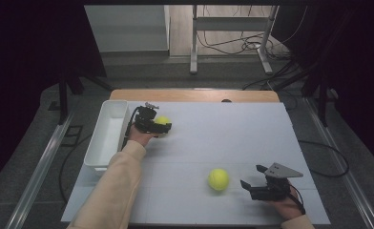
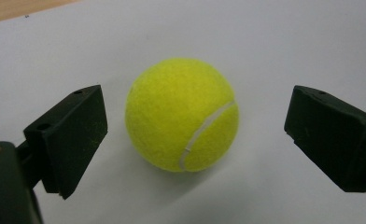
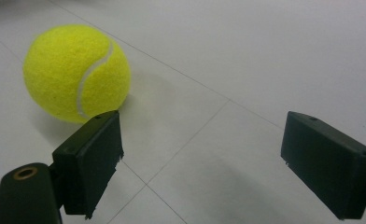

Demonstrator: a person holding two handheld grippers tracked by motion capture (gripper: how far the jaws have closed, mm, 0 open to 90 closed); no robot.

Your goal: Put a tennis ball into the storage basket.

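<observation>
The left gripper (image 2: 195,140) has its jaws apart around the far ball (image 2: 182,114) on the table (image 1: 233,138) beside the bin (image 1: 109,125); closing off-centre could send it rolling

Person wears a pale cream long sleeve (image 1: 112,191) at lower left of the high view. Left gripper (image 1: 157,125) black, black cable trailing. Right gripper (image 1: 252,177) black with grey three-cornered plate (image 1: 283,170) on top. Jaw blocks matte black, small screw holes; brass-ringed hole at lower left of both gripper views.
</observation>
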